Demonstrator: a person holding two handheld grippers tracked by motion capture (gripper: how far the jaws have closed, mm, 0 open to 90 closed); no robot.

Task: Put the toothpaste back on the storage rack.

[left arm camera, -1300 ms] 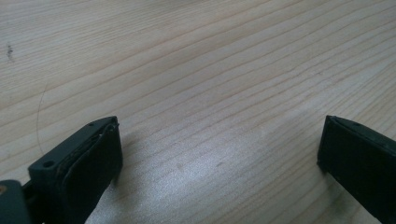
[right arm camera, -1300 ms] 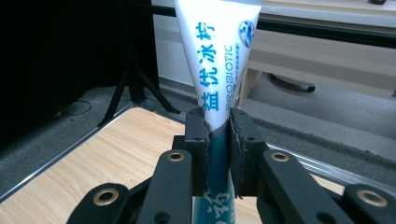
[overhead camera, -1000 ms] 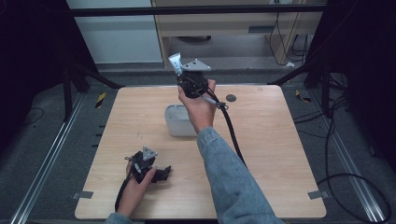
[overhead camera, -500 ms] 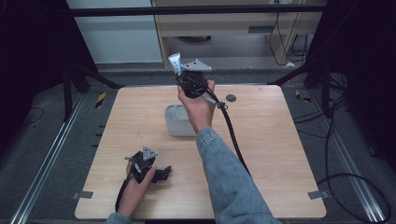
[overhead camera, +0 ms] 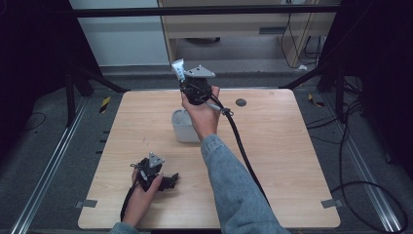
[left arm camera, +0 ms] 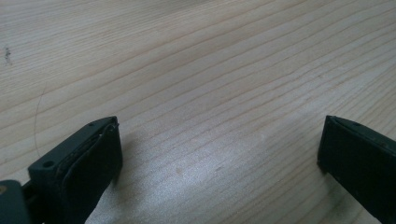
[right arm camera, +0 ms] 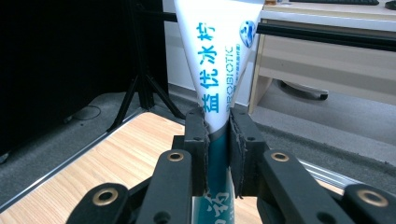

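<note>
A pale wood table (overhead camera: 272, 161) stood in a dim room. Nearest, the left gripper (overhead camera: 168, 181) lay idle on the wood, jaws wide, parked out of the way. Farther off, the right gripper (right arm camera: 217, 135) pinched a toothpaste tube (right arm camera: 217, 51), raised above the grey cup (overhead camera: 181, 127), likely for dropping in

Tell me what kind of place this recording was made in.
Probably a lab or office workroom set up for recording: a light wooden table ringed by black frame rails, cables trailing over grey carpet, and a beige desk behind.
</note>
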